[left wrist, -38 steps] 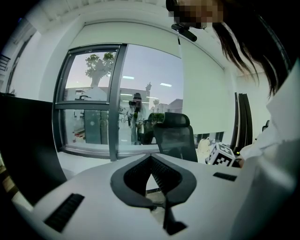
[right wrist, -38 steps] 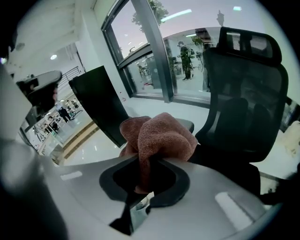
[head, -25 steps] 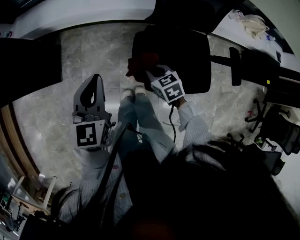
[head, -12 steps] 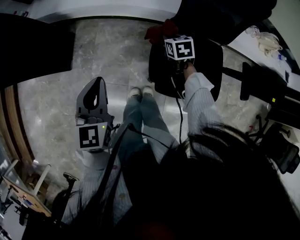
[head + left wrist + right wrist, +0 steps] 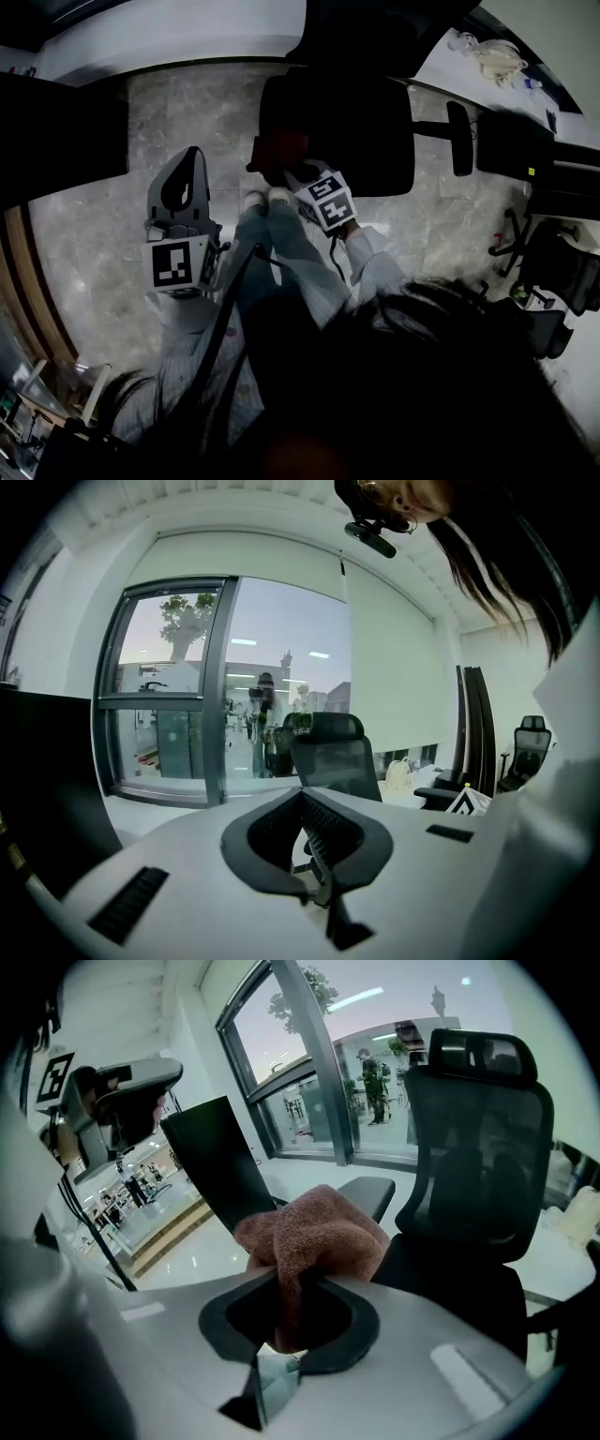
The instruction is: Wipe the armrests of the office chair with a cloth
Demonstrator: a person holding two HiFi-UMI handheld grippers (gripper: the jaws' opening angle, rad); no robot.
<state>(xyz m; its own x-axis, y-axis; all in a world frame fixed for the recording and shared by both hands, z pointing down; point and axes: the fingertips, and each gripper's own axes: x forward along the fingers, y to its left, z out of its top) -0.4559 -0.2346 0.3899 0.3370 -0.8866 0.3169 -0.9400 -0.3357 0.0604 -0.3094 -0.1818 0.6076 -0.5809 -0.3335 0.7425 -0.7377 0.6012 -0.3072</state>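
The cloth hides part of the armrest behind it.

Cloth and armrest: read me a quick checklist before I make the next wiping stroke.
1. Cloth gripped: ok, bunched and clamped in the right tongs.
2. Near armrest lined up: ok, it sits just beyond the cloth in the right gripper view.
3. Cloth touching that armrest: cannot tell, the cloth hides any contact.
4. Left tongs out of the way: ok, shut, empty, over the floor beside the chair.
5. Far armrest free: ok, nothing lies on it.
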